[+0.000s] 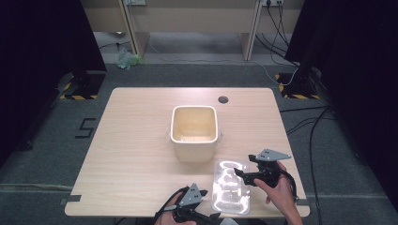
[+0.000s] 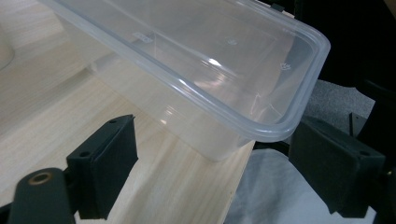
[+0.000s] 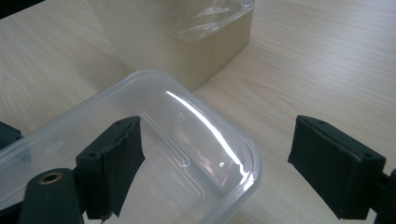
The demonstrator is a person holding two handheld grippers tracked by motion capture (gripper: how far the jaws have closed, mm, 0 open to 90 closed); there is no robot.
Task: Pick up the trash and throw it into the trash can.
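Now, both hand-held grippers close in on a clear plastic container (image 1: 231, 186) at the counter's (image 1: 141, 154) near edge.

Left hand-held gripper (image 2: 210, 172) and right hand-held gripper (image 3: 217, 163) gape, empty; best to straddle the rim squarely before closing.

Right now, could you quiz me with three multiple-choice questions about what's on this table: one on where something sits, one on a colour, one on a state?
1. Where is the clear plastic container?
A. on the floor
B. near the table's front edge, right of centre
C. inside the bin

2. What colour is the square bin?
A. cream
B. red
C. blue

3. How do the right gripper's jaws stand?
A. shut
B. open
C. clamped on the bin

Answers: 1 B, the high view shows it there. 2 A, its walls are pale cream. 3 B, the right gripper view shows a wide gap.
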